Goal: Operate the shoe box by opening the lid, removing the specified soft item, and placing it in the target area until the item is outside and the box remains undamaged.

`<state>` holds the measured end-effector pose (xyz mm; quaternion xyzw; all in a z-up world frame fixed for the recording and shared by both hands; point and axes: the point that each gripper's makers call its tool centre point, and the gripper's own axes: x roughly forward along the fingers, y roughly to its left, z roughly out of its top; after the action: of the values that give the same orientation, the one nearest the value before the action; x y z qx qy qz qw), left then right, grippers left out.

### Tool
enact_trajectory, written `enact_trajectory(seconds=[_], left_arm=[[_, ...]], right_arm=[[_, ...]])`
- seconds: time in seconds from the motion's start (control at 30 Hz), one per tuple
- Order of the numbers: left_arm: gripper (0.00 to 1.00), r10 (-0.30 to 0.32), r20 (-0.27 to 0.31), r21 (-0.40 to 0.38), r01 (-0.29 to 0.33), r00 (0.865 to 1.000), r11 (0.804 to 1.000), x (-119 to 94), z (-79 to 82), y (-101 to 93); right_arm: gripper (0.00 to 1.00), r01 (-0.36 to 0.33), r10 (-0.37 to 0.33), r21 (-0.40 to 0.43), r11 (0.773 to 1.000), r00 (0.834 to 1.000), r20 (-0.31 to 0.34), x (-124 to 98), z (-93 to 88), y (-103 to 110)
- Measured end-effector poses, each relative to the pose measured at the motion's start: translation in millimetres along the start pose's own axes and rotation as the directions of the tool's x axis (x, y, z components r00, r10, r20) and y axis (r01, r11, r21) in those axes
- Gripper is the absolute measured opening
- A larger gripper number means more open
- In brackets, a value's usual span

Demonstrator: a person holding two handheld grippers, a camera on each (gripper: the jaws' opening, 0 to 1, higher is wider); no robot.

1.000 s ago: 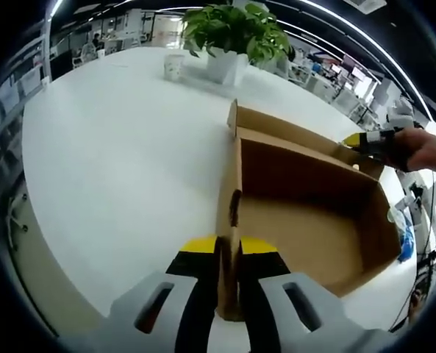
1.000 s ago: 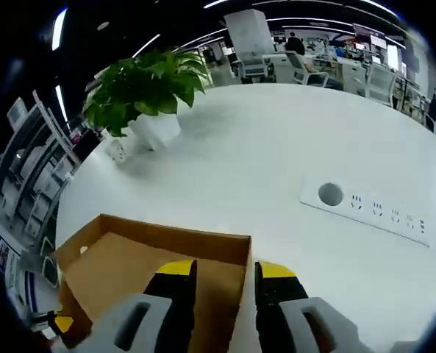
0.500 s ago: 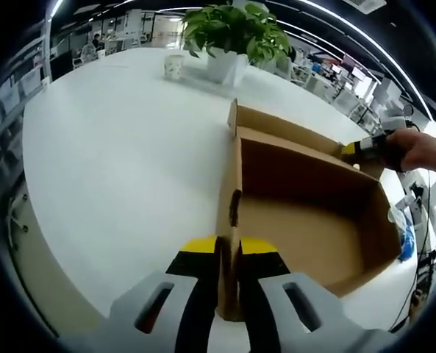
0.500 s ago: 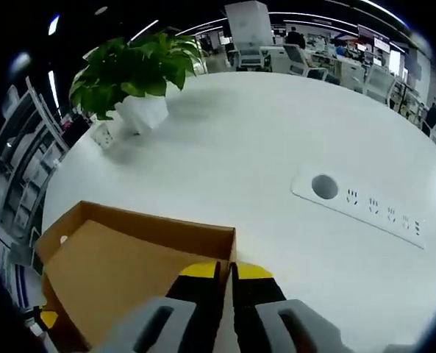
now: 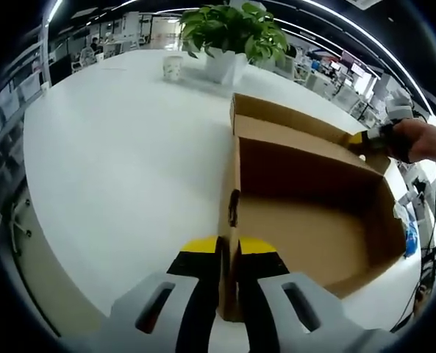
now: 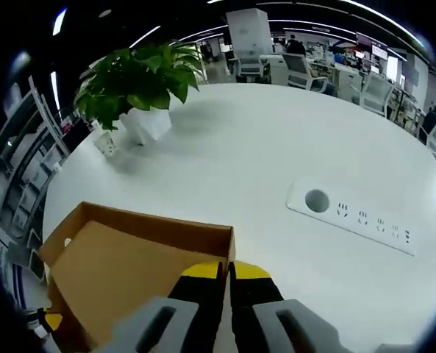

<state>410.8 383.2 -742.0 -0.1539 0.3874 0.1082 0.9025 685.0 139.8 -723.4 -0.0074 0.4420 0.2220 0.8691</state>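
Both grippers (image 5: 228,254) (image 6: 226,276) pinch opposite walls of the shoe box (image 5: 306,213), lengthwise between them

1 shoe box (image 5: 306,213), 1 plant (image 5: 232,33), 1 cup (image 5: 173,68), 1 power strip (image 6: 354,220).

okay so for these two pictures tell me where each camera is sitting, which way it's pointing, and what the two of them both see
Left gripper view: rides on the left hand-held gripper, looking along its jaws, shut on a side wall of the open cardboard box, into the box's bare inside; across the box, a person's hand holds the right hand-held gripper.
Right gripper view: rides on the right hand-held gripper, shut on the box's wall, facing the white table and its power strip.
Shared: the box, table and potted plant.
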Motion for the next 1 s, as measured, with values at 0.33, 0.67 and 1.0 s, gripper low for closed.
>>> enact_trajectory(seconds=[0.33,0.67,1.0], left_arm=[[0.05,0.019,-0.012,0.015,-0.019,1.0,1.0,-0.2,0.2,1.5],[0.05,0.033,-0.015,0.059,-0.032,0.999,0.998,-0.5,-0.5,-2.6],[0.05,0.042,-0.003,0.079,-0.042,0.999,0.996,-0.7,-0.2,-3.0]], right_arm=[[0.0,0.0,0.001,-0.016,1.0,0.997,0.074,-24.2,21.4,5.8],[0.0,0.009,-0.004,-0.041,0.999,0.992,0.127,-52.5,31.1,5.7],[0.0,0.008,0.002,-0.052,0.999,0.983,0.184,-75.6,38.0,8.4]])
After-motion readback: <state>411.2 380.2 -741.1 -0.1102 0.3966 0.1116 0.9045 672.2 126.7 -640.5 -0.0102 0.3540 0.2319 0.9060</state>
